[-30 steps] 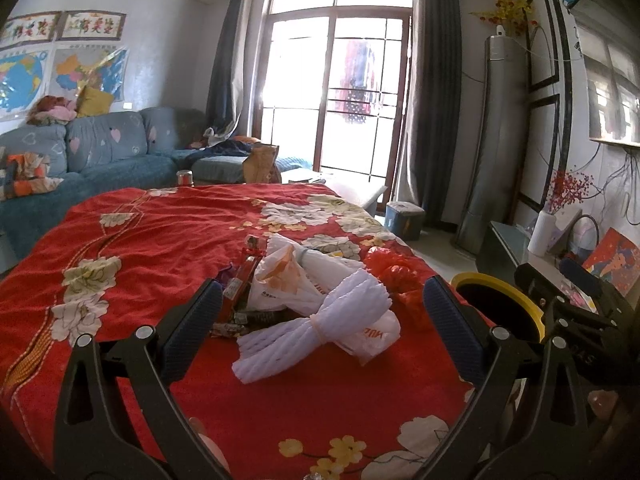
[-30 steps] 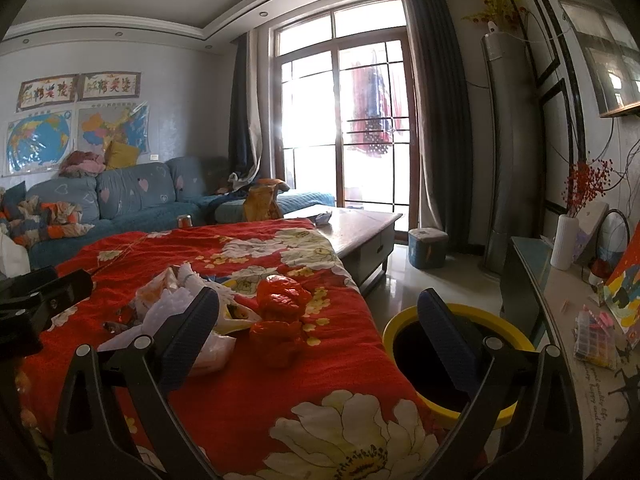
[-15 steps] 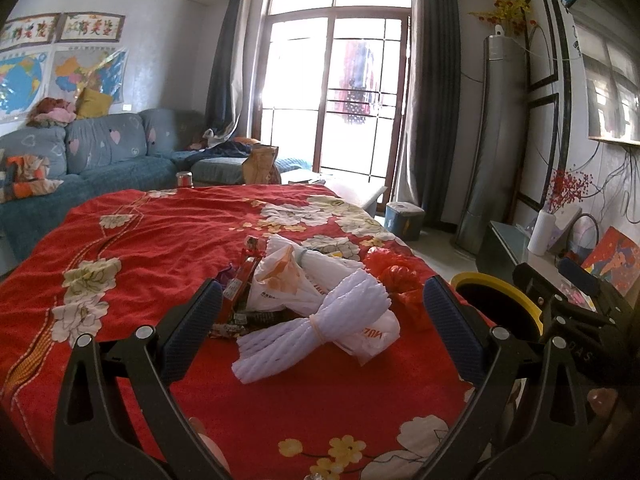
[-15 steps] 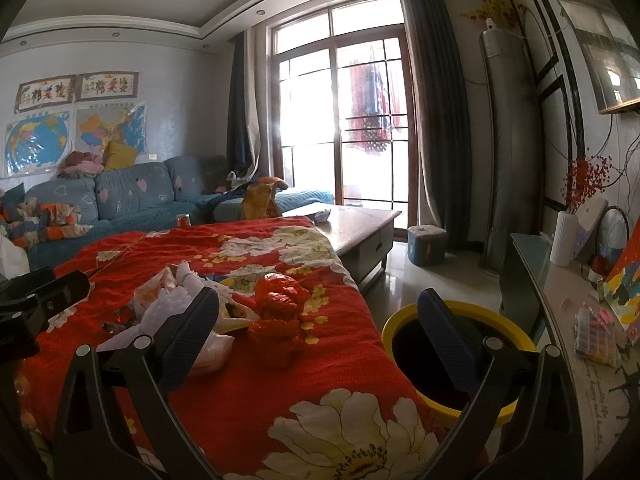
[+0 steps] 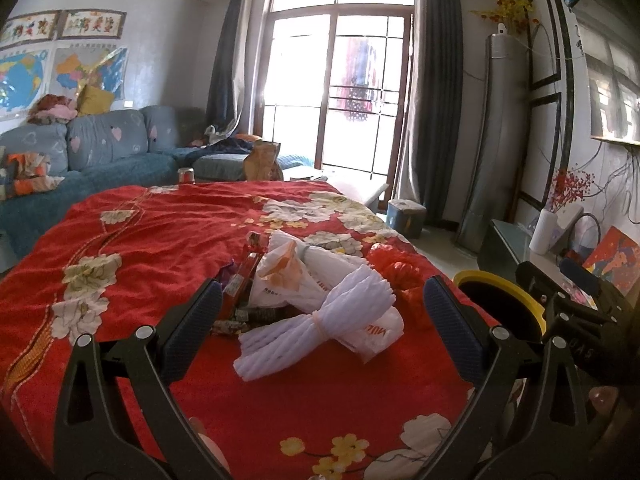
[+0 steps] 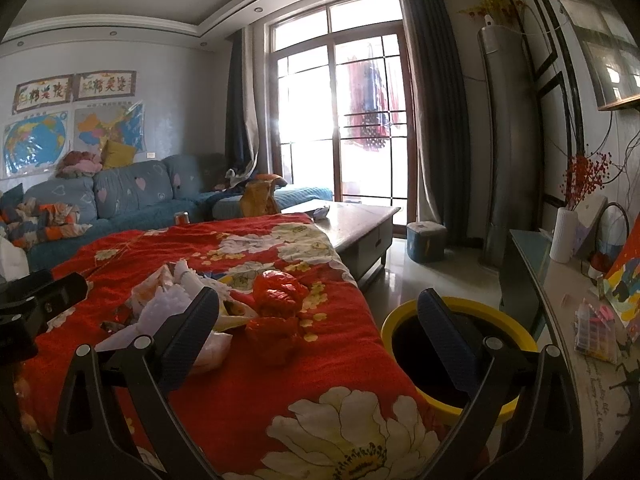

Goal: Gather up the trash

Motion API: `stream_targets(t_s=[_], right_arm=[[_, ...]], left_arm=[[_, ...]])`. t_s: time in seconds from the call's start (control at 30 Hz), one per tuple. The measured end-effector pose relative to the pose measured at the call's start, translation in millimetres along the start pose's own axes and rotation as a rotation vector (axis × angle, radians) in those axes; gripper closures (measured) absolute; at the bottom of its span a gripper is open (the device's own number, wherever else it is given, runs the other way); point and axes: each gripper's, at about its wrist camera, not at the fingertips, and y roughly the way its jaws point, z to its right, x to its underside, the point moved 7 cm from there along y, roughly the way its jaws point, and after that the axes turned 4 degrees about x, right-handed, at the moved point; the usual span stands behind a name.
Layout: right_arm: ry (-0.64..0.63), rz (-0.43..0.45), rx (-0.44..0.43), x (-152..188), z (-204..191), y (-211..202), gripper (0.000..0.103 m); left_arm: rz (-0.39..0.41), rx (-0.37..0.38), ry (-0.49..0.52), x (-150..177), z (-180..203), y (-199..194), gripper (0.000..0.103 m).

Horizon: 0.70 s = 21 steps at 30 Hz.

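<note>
Loosely ribbed foam netting (image 5: 320,330), crinkled red bag (image 6: 280,294)

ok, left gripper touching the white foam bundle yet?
Apart. The left wrist view shows the left gripper open, red cloth visible between each finger and the white foam bundle.

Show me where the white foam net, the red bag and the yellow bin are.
white foam net (image 5: 320,326), left wrist view, its tied middle
red bag (image 6: 280,294), right wrist view, crumpled top
yellow bin (image 6: 404,318), right wrist view, left rim
</note>
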Motion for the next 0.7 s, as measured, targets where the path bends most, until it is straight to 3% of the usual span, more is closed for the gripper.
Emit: stream_targets(t_s=[0.33,0.7], right_arm=[[-0.024,-0.031,-0.093,3.1,-18.6,7.2,0.006],[-0.082,-0.096,-0.245,-1.1,-74.4,19.0,0.006]], left_arm=[[-0.016,-0.028,-0.053,-0.1,-28.6,7.6,0.011],[-0.005,-0.102,-0.088,-6.8,-64.5,9.5,0.011]])
